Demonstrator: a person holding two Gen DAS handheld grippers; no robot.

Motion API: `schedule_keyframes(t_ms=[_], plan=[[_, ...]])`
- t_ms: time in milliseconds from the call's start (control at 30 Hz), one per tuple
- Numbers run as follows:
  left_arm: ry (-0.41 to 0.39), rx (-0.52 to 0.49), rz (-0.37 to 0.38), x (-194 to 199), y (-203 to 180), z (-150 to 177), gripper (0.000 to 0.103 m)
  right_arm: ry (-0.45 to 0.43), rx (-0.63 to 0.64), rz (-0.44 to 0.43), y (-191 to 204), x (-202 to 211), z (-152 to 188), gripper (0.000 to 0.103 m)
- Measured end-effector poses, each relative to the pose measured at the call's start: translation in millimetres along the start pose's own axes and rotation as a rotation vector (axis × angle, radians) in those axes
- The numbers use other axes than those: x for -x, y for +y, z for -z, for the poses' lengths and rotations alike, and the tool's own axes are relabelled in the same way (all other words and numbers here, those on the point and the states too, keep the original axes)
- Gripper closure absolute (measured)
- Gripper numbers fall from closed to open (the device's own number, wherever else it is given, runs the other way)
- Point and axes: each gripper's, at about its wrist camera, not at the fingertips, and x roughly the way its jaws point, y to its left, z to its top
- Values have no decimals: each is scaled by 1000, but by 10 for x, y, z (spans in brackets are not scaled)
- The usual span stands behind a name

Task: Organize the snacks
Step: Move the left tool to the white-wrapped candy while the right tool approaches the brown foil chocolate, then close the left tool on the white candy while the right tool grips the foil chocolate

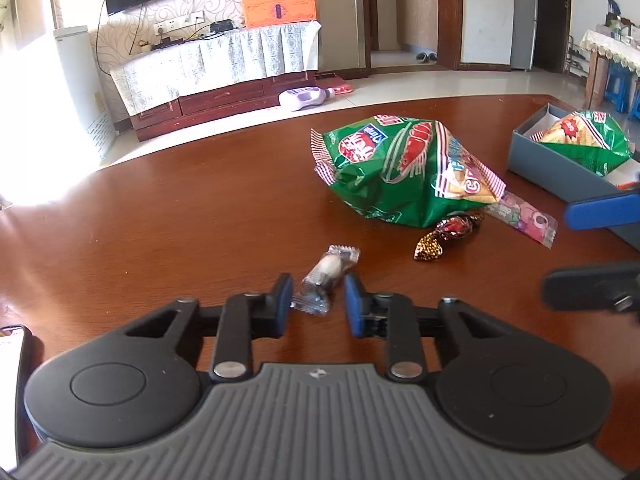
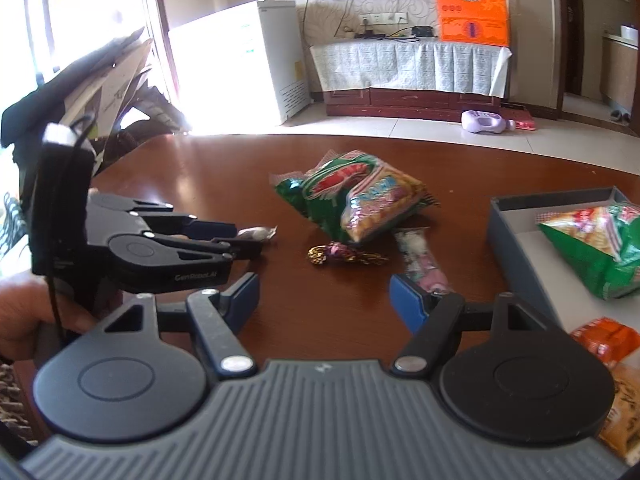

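Note:
A white candy in a clear wrapper [image 1: 326,276] [image 2: 256,233] lies on the brown table [image 1: 180,220]. My left gripper [image 1: 318,300] [image 2: 250,240] has its jaws narrow around the wrapper's near end, shut on it. To the right are a gold-and-red wrapped candy [image 1: 444,236] [image 2: 340,254], a big green shrimp-chip bag [image 1: 400,168] [image 2: 360,204] and a pink candy strip [image 1: 524,216] [image 2: 420,260]. My right gripper [image 2: 324,300] [image 1: 596,250] stands open and holds nothing. Its right pad is beside the strip's near end.
A grey box [image 1: 560,168] [image 2: 508,232] at the right holds another green bag [image 1: 584,140] [image 2: 592,248]. Orange packets [image 2: 604,340] lie near the front right. A phone [image 1: 12,344] sits at the table's left edge. A hand [image 2: 24,320] holds the left gripper.

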Motion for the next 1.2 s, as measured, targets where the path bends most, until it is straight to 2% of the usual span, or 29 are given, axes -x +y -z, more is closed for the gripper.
schedule_keyframes(t_ms=[133,300,467,533,600,667,700,767,833,867,967,1000,1067,1133,1200], plan=[[11,22,-19,12,43,25,81,11,78,41,139,-168,-32,29],[19,32,-20,35,67,23,81,-8,53,44,114,-323,-145,29],[18,31,-17,26,58,17,81,50,53,44,112,-626,-192,30],[17,23,-14,21,66,17,81,83,60,55,115,-719,-171,40],[18,12,-13,2,56,2,80,83,78,61,124,-710,-151,44],[13,4,-19,-21,45,-9,80,91,73,62,96,-672,-152,56],[12,2,-21,-31,38,-19,79,89,67,66,74,-646,-145,66],[13,6,-26,-54,26,-44,71,91,49,60,13,-612,-149,74],[8,-10,-40,-59,-9,-21,39,96,46,57,-5,-585,-137,76],[7,-21,-48,-65,-19,-19,33,97,44,57,-5,-575,-135,76],[5,-24,-39,-90,-2,-32,29,82,53,62,31,-552,-112,71],[2,-28,-55,-101,4,-34,27,79,52,62,41,-557,-115,55],[4,-16,-66,-116,54,-37,25,60,46,64,37,-565,-140,45],[9,11,-52,-130,124,-44,25,44,41,98,20,-560,-188,22],[6,24,-50,-141,170,-43,25,31,36,85,-2,-567,-214,20]])
